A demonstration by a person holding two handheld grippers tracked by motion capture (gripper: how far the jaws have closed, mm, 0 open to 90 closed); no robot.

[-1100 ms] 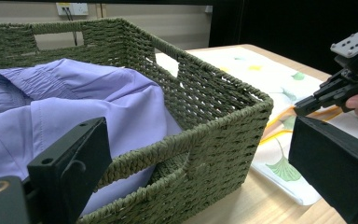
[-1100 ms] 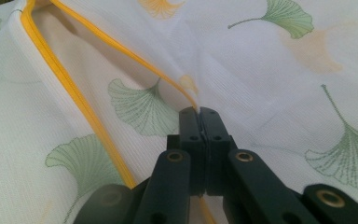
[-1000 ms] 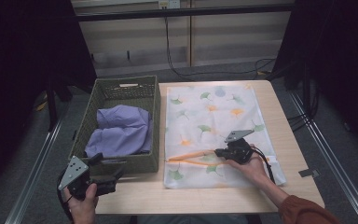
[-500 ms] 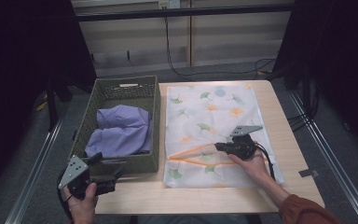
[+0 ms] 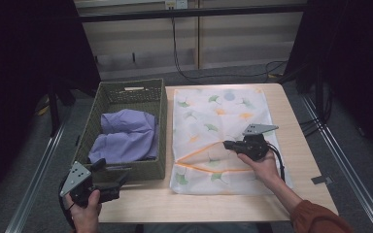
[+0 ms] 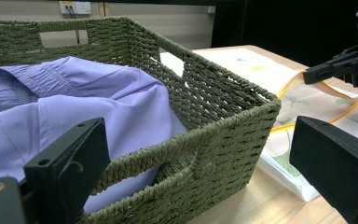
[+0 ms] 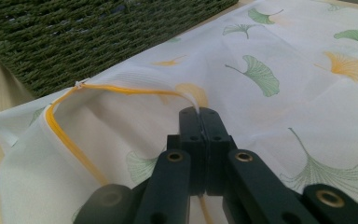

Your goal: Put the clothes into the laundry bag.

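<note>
Bag's (image 7: 279,93) pinched edge — between shut jaws

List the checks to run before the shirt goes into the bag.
1. Right gripper shut on the bag's upper edge: ok.
2. Bag mouth lifted open along the orange zipper: ok, partly.
3. Left gripper open: ok.
4. Left gripper on the shirt: not ok, it is outside the basket.
5. Mouth wide enough for the shirt: cannot tell.
</note>
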